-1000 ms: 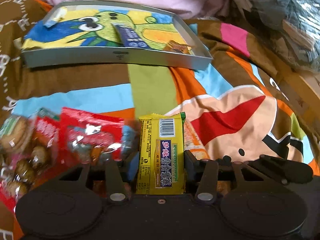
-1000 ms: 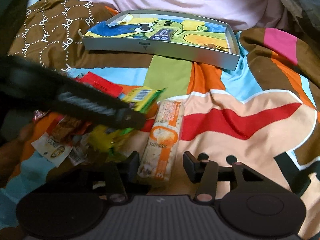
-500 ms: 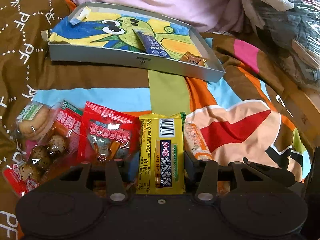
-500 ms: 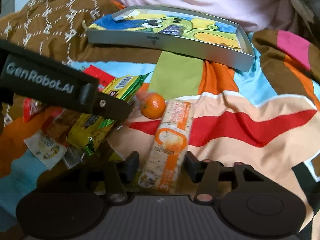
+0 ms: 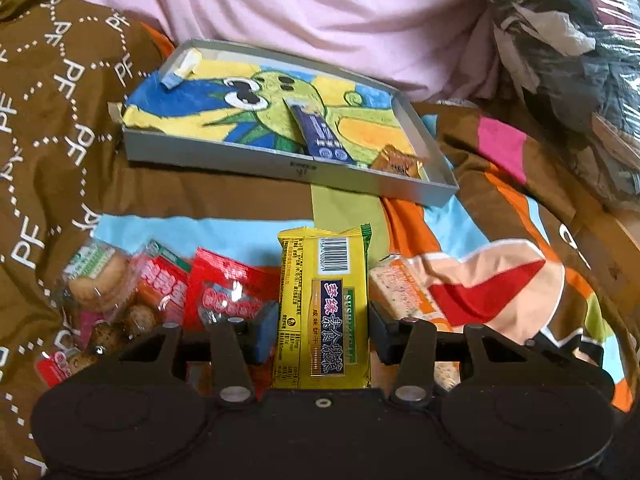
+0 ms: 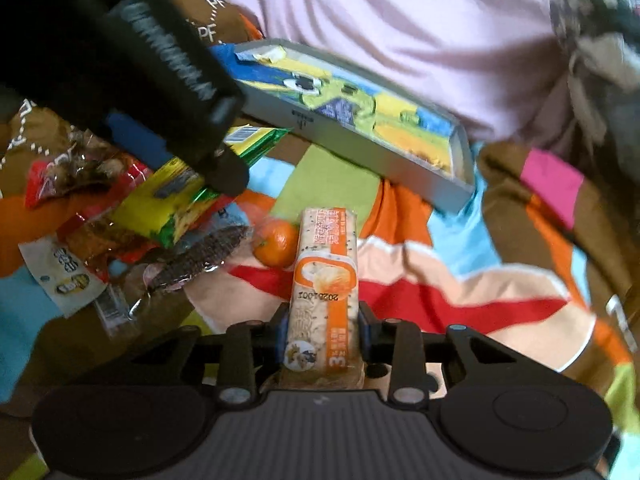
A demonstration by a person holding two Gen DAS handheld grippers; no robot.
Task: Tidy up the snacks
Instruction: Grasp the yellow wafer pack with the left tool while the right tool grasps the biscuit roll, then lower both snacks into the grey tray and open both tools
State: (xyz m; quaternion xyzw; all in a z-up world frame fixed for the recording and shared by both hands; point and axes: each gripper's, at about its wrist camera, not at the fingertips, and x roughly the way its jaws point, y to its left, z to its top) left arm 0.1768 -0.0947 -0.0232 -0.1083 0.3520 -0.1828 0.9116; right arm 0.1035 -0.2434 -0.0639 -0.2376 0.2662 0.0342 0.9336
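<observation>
The left gripper (image 5: 323, 326) pinches the yellow biscuit pack (image 5: 323, 308) lengthwise, ready for carrying; the right gripper (image 6: 322, 330) clamps the orange rice cracker bar (image 6: 325, 280); the grey box (image 5: 256, 158) waits at twelve o'clock, probably their destination.

a bed covered by a colourful patchwork blanket (image 5: 460, 236) carries everything. a shallow grey tray (image 5: 256, 160) lies on it toward the far side, near a pink pillow (image 5: 320, 12). nearer, a heap of snack packets (image 5: 168, 292) and a small orange (image 6: 276, 244) rest on the blanket.
</observation>
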